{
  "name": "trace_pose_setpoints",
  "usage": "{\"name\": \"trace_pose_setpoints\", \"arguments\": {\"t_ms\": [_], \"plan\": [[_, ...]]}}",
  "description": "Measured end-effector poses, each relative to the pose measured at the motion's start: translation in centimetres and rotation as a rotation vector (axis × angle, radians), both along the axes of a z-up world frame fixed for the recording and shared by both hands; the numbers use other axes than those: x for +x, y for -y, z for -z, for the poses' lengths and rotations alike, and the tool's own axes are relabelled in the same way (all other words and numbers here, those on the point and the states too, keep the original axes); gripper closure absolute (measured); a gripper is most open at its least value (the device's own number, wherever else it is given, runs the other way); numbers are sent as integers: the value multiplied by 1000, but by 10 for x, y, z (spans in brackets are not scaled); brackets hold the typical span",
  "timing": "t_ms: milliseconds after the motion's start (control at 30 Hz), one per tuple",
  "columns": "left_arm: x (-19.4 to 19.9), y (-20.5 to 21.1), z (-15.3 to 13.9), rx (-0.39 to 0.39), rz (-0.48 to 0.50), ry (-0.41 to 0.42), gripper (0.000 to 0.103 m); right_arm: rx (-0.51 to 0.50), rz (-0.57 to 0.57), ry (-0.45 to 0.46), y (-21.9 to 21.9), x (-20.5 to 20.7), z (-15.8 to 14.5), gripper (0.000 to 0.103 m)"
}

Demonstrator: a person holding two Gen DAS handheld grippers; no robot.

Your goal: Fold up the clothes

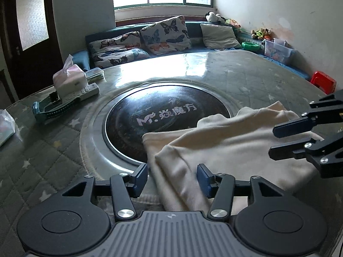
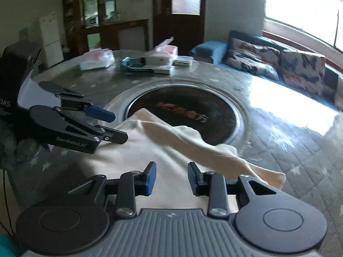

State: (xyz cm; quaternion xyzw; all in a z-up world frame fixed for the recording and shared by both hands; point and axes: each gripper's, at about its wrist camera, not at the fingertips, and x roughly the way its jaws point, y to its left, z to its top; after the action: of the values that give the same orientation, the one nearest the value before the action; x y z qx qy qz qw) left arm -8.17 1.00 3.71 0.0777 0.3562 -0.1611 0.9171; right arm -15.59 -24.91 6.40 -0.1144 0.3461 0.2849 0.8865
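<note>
Tools agape over cream garment

Bare table beyond the cream garment; tissue box, apparently other clutter, far-left.

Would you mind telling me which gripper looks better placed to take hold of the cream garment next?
Left, probably. The left gripper is open with a raised fold of the cream garment between its fingers, while the right gripper, also open, hovers over flat cloth.

My left claw hangs open over a cream garment on the quilted surface; my right claw is spread alongside.
</note>
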Motion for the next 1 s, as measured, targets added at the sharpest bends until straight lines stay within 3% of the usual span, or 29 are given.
{"name": "trace_pose_setpoints", "arguments": {"t_ms": [500,700,1000], "plan": [[1,-3,4,3,-25,7,33,32,207,-67,31,65,28,71],[0,-4,3,2,-33,4,29,46,176,-48,18,65,23,71],[-2,-7,0,-2,-49,3,22,-28,166,-21,-2,68,27,71]]}}
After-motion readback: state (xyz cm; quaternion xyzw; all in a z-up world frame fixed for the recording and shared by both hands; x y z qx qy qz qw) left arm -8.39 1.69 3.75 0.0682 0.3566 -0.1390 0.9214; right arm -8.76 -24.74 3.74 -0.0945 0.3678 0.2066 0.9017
